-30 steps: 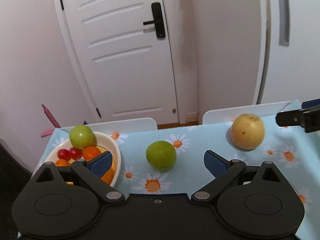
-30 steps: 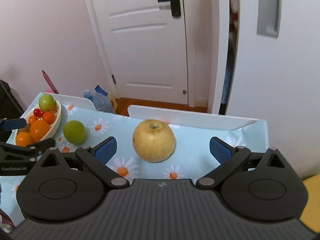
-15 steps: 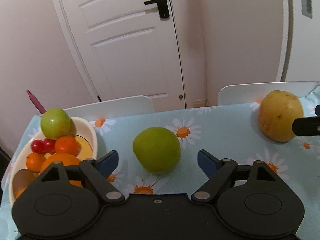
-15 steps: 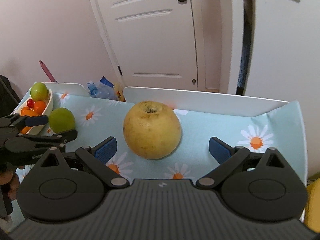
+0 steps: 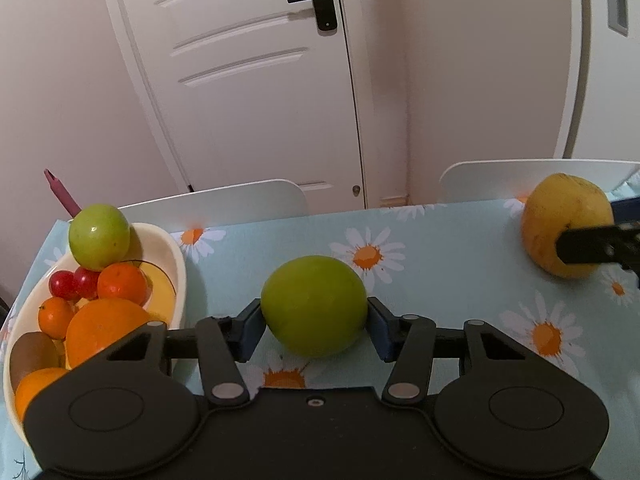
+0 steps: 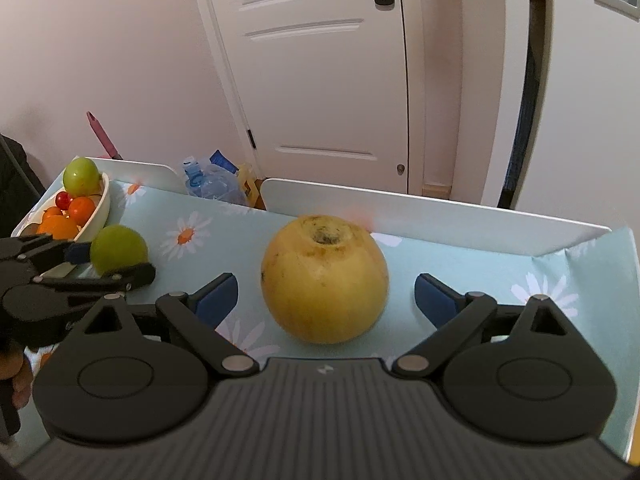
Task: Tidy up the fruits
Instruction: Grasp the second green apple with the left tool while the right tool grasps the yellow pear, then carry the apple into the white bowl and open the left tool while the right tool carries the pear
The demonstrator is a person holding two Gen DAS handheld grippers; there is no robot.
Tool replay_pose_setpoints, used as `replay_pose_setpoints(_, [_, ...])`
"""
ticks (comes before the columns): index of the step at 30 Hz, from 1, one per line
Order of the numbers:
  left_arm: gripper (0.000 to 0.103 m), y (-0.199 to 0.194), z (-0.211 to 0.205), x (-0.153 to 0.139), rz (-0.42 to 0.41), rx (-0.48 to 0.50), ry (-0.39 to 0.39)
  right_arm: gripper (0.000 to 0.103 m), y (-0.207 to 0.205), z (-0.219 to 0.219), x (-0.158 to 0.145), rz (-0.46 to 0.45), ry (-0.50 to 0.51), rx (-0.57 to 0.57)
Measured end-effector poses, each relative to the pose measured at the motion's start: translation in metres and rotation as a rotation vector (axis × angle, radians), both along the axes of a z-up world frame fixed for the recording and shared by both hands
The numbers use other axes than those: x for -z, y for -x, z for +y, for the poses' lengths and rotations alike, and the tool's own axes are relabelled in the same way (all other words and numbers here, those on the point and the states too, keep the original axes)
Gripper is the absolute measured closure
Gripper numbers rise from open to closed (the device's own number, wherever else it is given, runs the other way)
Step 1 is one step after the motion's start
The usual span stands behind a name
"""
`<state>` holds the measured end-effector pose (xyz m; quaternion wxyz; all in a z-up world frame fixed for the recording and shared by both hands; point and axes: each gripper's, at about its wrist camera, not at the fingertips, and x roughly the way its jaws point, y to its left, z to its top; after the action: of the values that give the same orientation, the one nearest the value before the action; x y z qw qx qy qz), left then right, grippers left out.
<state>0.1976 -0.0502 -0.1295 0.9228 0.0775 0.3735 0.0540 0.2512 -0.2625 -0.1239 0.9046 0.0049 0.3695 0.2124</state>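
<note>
A green fruit (image 5: 315, 305) sits on the daisy tablecloth (image 5: 440, 256), and my left gripper (image 5: 314, 328) is shut on it, both blue pads touching its sides. It also shows in the right wrist view (image 6: 118, 249). A large yellow fruit (image 6: 325, 279) sits between the open fingers of my right gripper (image 6: 326, 298), with gaps on both sides. It shows at the right in the left wrist view (image 5: 566, 224). A cream bowl (image 5: 176, 264) at the left holds a green fruit (image 5: 99, 237), oranges, cherry tomatoes and a kiwi.
Two white chair backs (image 5: 224, 200) (image 6: 432, 216) stand along the table's far edge. A white door (image 5: 248, 72) is behind. A water bottle (image 6: 208, 182) and a pink stick (image 6: 102, 136) lie beyond the table. The table's right edge (image 6: 630, 320) is near my right gripper.
My left gripper moved forward and closed on the green fruit. My right gripper moved closer, so the yellow fruit now lies between its open fingers.
</note>
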Motion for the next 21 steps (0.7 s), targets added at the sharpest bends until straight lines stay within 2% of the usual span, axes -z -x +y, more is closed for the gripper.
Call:
replay_pose_setpoints(11, [0.045, 0.026, -0.007, -0.001, 0.018, 0.024, 0.008, 0.003, -0.008, 0.006, 0.005, 0.002, 0.021, -0.007])
replay_pose_setpoints(13, [0.045, 0.030, -0.009, -0.001, 0.022, 0.030, 0.008, 0.006, -0.009, 0.007, 0.006, 0.005, 0.022, -0.010])
replay_pose_setpoints(14, [0.045, 0.033, -0.009, -0.002, 0.024, 0.033, 0.010, 0.014, -0.010, 0.008, 0.007, 0.007, 0.026, -0.012])
replay_pose_setpoints(21, [0.045, 0.050, -0.009, -0.008, 0.021, 0.044, 0.022, 0.015, -0.004, 0.016, 0.005, -0.001, 0.052, -0.018])
